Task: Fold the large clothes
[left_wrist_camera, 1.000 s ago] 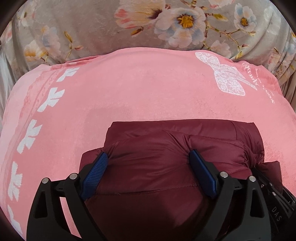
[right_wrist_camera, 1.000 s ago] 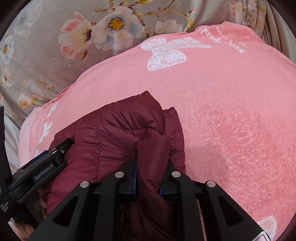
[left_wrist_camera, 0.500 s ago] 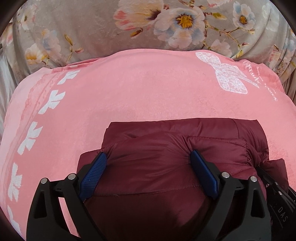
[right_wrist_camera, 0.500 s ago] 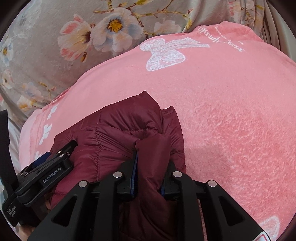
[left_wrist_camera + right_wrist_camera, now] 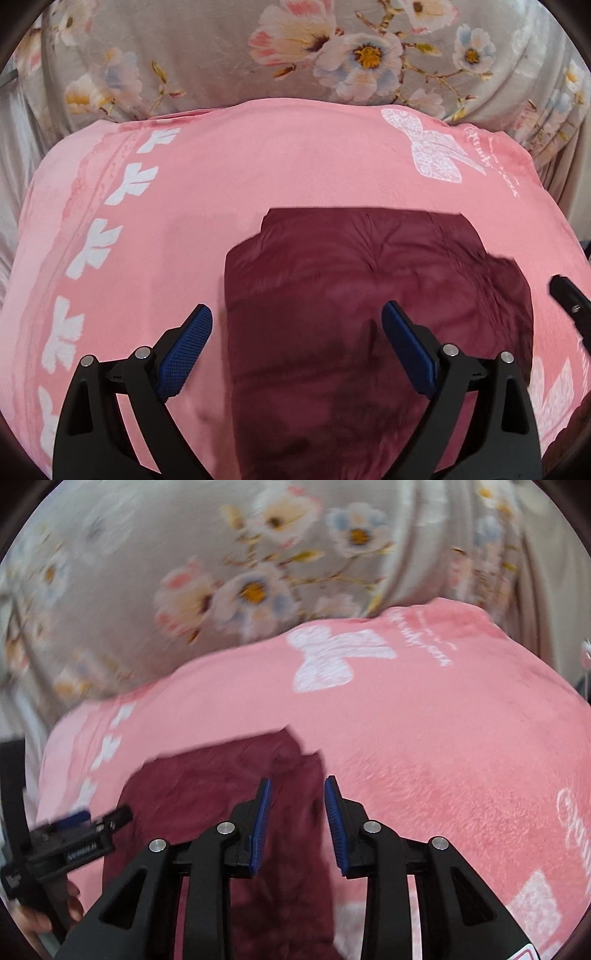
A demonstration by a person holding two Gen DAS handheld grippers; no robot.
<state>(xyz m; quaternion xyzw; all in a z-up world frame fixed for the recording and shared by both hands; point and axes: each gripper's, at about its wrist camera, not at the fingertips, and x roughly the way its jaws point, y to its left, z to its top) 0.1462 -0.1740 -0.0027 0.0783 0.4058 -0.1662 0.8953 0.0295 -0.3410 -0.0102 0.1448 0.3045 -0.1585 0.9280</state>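
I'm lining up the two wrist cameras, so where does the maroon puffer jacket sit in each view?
Left wrist: the maroon puffer jacket fills the lower centre, under the open left gripper.
Right wrist: the jacket lies lower left of centre, below the open right gripper.
Shared landmark: the white bow print on the pink blanket.

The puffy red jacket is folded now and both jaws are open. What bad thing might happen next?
1. The folded maroon jacket looks puffy, and neither the left gripper nor the right gripper holds it, so it may spring back open.
2. The pink blanket under it is soft, so a nudge from either gripper might shift the fold.
3. The right view is blurred by motion; a fast move close by could catch the fabric.
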